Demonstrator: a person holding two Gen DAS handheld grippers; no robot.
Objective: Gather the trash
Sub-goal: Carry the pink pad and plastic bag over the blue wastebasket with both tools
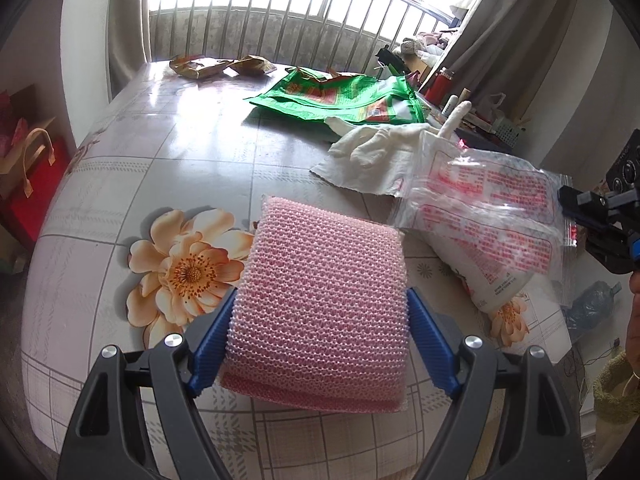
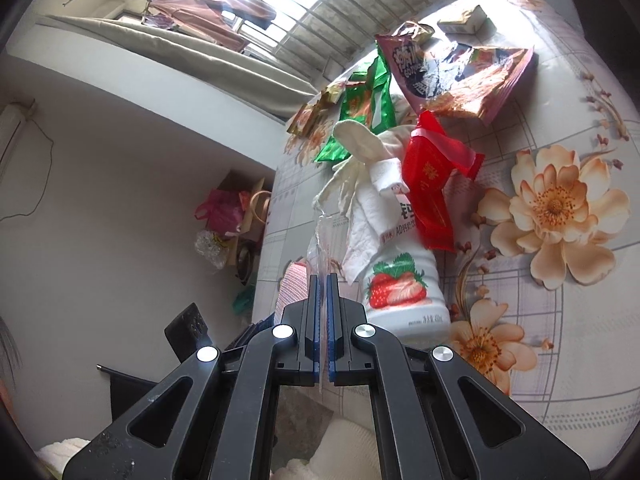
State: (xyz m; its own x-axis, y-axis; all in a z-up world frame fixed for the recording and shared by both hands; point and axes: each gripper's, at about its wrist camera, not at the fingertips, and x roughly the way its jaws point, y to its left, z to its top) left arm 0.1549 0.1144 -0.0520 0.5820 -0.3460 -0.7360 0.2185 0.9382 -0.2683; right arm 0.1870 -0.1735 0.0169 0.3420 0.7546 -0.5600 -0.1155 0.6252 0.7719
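My left gripper [image 1: 320,300] is shut on a pink mesh sponge [image 1: 320,304], held just above the flowered table [image 1: 132,152]. My right gripper [image 2: 324,280] is shut on the edge of a clear zip bag [image 1: 488,204] with red print; the bag's thin edge [image 2: 320,240] runs up from its fingers. Under the bag lies a white strawberry drink bottle [image 2: 400,292]. White gloves and crumpled tissue [image 1: 380,152] lie beside it. A green wrapper [image 1: 340,96], a red wrapper [image 2: 432,184] and a pink snack bag [image 2: 452,76] lie farther on.
Brown wrappers [image 1: 220,66] lie at the table's far edge by the window railing [image 1: 280,28]. A small carton [image 2: 468,20] lies far off. Red gift bags [image 1: 32,184] stand on the floor left of the table. Clutter fills the shelf [image 1: 452,84] at the right.
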